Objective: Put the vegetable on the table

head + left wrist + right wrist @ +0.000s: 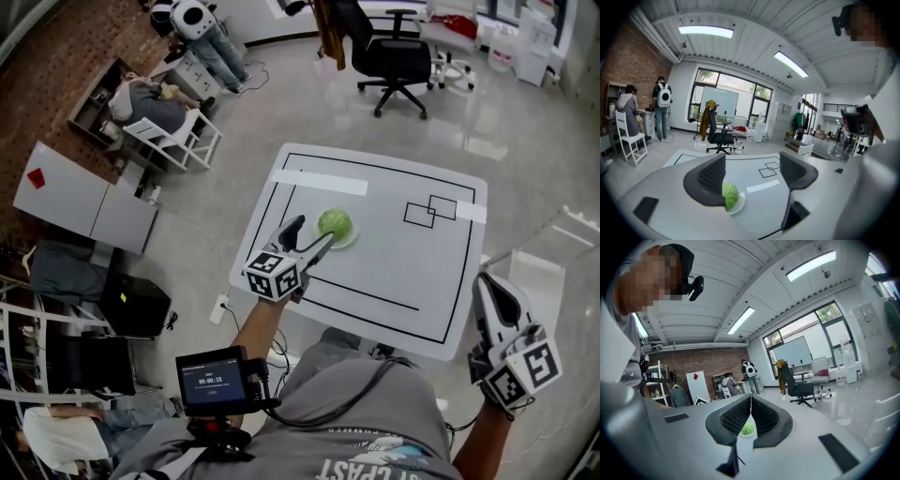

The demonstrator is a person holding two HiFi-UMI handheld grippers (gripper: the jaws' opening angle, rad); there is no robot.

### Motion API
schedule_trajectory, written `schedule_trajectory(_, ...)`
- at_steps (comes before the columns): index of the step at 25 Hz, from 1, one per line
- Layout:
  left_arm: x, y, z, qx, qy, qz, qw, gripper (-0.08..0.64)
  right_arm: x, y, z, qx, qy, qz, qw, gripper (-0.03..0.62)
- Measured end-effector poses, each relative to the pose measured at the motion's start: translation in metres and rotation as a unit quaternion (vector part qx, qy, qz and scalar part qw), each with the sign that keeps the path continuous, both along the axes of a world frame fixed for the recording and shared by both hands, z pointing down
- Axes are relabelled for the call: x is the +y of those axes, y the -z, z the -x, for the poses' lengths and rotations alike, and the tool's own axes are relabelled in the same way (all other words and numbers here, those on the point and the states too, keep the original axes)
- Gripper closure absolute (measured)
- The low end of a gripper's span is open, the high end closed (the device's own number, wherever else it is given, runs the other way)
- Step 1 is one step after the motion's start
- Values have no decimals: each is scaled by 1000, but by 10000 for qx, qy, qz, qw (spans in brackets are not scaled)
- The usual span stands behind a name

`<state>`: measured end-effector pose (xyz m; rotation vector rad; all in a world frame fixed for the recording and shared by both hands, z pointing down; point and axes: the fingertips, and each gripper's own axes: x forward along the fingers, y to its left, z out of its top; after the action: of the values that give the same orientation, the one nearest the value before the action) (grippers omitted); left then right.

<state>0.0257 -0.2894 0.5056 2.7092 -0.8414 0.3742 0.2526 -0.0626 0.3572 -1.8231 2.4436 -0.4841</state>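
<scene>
The vegetable (335, 223), a round green head, lies on a small white plate (351, 240) on the white table (403, 272). It is a little left of the middle, inside the black line drawn on the top.

The left gripper (315, 232) is over the table, just near and left of the vegetable. Its jaws stand wide apart and hold nothing. In the left gripper view the vegetable shows low, partly behind the left jaw and not between the pads.

The right gripper (488, 286) is off the near right corner of the table, well apart from the vegetable. Its jaws are closed together at the tips and nothing is between them. In the right gripper view the vegetable shows small and far, in the gap under the tips.
</scene>
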Motion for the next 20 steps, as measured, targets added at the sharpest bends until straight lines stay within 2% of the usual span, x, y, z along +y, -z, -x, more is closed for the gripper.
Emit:
schedule_trajectory(3,25,46,6,152,-219,-550,9981,319,-5,-3,19,-36,289,-13,9996,586)
schedule_trajectory(7,53,105,24,244,-483,-1267,9905,435,-14,7,51,-2,618,-105,9980,586)
schedule_trajectory(10,71,139,42,366,-612,-1620,9842,551,-19,11,80,83,832,-157,9964,586)
schedule_trajectory(14,99,165,78,393,-755,-2057,9749,552,-23,15,128,283,1093,-338,9930,586)
schedule_trajectory(17,114,177,116,279,-819,-2299,9693,552,-24,35,172,399,1060,-711,9910,587)
schedule_trajectory(20,125,185,161,226,-850,-2384,9672,552,-18,53,219,580,975,-976,9887,588)
